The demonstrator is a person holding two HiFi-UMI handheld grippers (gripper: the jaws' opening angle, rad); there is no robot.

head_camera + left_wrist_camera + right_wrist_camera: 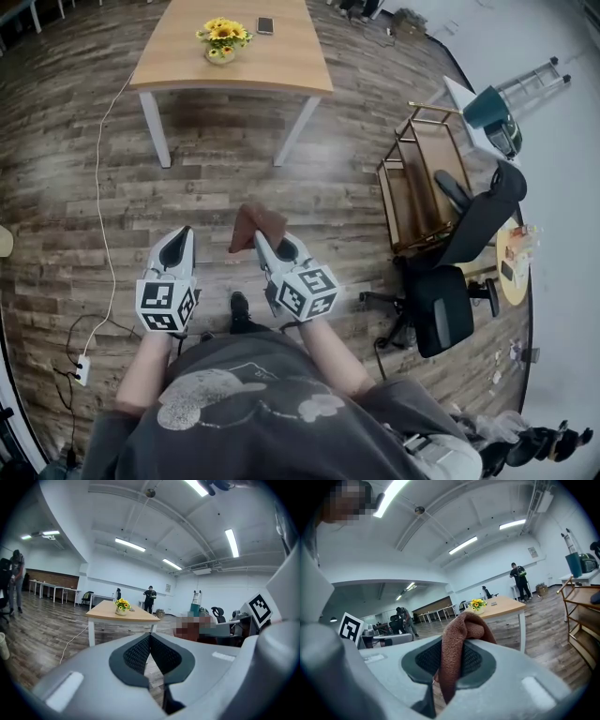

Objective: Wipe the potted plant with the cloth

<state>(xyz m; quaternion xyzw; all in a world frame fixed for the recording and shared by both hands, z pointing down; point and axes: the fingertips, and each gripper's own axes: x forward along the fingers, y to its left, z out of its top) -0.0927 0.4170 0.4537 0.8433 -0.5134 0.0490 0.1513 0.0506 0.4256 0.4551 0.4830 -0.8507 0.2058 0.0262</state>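
Standing well back from the far light wooden surface [281, 70], the person keeps the brown terry cloth [256, 223] pinched in the right gripper [263, 242], ready for wiping. The left gripper [180, 236] is clenched on nothing. The yellow-flowered potted plant [222, 39] waits on that surface, well apart from both.

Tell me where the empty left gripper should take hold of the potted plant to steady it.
Probably the pale pot itself, below the yellow flowers, coming in level from the table's near edge. The pot stands upright, and the blooms spread over its top, so a grip from above would crush them.
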